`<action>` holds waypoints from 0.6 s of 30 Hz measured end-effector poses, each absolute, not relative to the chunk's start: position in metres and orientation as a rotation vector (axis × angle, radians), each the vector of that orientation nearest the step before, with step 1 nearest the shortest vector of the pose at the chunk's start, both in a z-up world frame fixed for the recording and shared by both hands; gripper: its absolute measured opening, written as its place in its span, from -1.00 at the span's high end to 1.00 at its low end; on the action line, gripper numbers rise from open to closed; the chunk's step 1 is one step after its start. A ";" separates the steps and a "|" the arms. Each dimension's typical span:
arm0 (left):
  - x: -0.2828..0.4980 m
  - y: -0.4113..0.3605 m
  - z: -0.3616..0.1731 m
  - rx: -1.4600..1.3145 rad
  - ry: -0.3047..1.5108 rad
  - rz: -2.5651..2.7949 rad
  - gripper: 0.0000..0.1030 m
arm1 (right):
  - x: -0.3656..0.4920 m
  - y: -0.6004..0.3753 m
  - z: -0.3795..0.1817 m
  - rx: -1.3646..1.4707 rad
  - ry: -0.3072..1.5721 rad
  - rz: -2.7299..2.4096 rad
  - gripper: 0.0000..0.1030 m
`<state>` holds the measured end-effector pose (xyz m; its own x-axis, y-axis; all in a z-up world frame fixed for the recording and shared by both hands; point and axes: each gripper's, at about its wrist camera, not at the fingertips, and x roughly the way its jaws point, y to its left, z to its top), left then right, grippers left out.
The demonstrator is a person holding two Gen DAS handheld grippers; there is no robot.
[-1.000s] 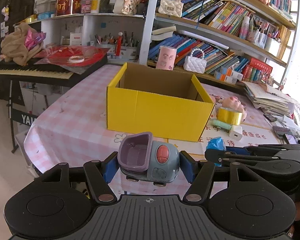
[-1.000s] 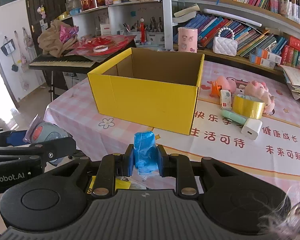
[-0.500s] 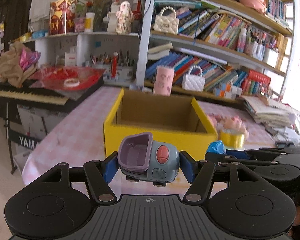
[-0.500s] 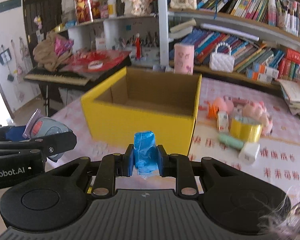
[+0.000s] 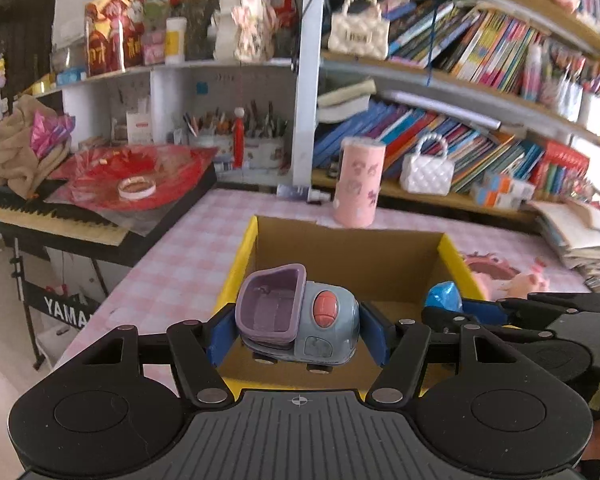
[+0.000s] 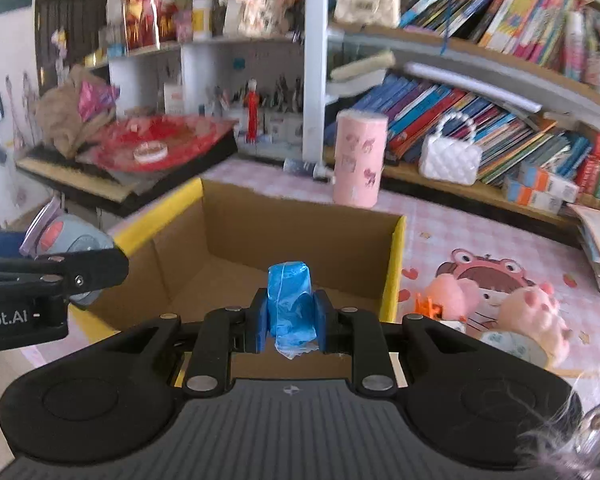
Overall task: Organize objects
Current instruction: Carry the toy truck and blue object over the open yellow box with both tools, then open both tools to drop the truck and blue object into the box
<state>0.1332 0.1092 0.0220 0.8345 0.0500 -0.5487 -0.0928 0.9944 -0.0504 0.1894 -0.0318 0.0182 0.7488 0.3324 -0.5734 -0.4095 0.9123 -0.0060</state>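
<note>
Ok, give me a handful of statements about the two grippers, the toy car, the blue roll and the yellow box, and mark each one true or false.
1. The left gripper is shut on the toy car. True.
2. The right gripper is open with nothing between its fingers. False: it is shut on the blue roll.
3. The yellow box stands open at the top. True.
4. The toy car already lies on the floor of the box. False: it is held in the air at the box's near edge.
5. A pink cylinder stands on the table beyond the box. True.
6. The plush toys lie inside the box. False: they lie on the table to its right.
</note>
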 end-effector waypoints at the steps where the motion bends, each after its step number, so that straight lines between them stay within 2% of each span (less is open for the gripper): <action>1: 0.141 0.108 0.017 -0.069 0.592 0.078 -0.24 | 0.199 -0.030 0.013 -0.146 0.615 0.414 0.59; 8: 0.180 0.103 -0.004 -0.042 0.671 0.099 -0.24 | 0.244 -0.017 -0.016 -0.240 0.701 0.490 0.59; 18: 0.203 0.099 -0.023 -0.017 0.751 0.149 -0.24 | 0.274 -0.005 -0.025 -0.439 0.795 0.680 0.59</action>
